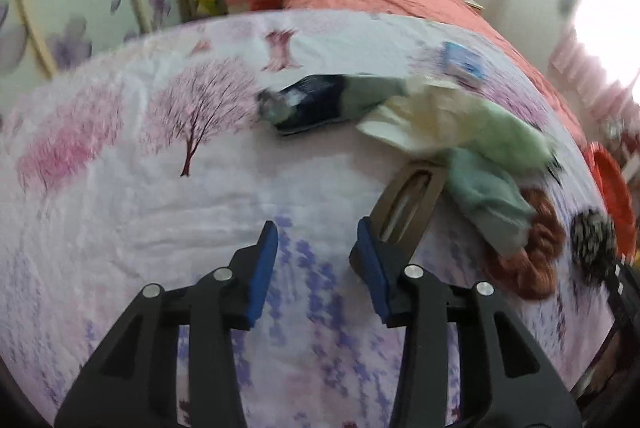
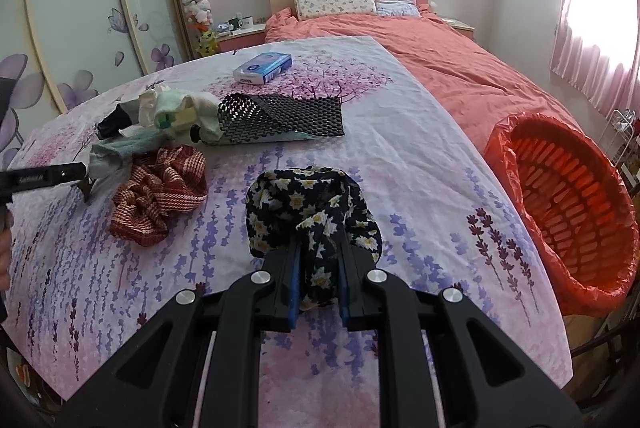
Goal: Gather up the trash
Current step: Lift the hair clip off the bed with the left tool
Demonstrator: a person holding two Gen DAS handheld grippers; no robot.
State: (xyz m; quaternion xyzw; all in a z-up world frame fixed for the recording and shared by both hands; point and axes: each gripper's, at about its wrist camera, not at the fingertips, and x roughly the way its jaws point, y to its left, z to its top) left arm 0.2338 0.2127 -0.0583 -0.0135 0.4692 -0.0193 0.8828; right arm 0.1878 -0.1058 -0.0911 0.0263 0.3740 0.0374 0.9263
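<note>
In the right wrist view my right gripper point(image 2: 319, 252) is shut on a dark cloth with white flowers point(image 2: 316, 203), which bunches up over the bedspread. My left gripper point(image 1: 318, 260) is open above the lavender-print spread, with nothing between its blue pads. Just beyond its right finger lies a flat brown slotted piece point(image 1: 408, 203). A pile of cream tissue and pale green cloth point(image 1: 472, 123) lies further right. A red-and-white checked cloth point(image 2: 160, 195) lies beside that pile point(image 2: 176, 111). The red-lined bin point(image 2: 568, 195) stands off the bed's right edge.
A black mesh mat point(image 2: 280, 115) lies curled behind the pile. A blue tissue pack point(image 2: 262, 65) sits further back on the flowered spread point(image 2: 420, 147). An orange quilt point(image 2: 460, 67) and pillows cover the far bed. A wardrobe point(image 2: 80, 27) lines the left wall.
</note>
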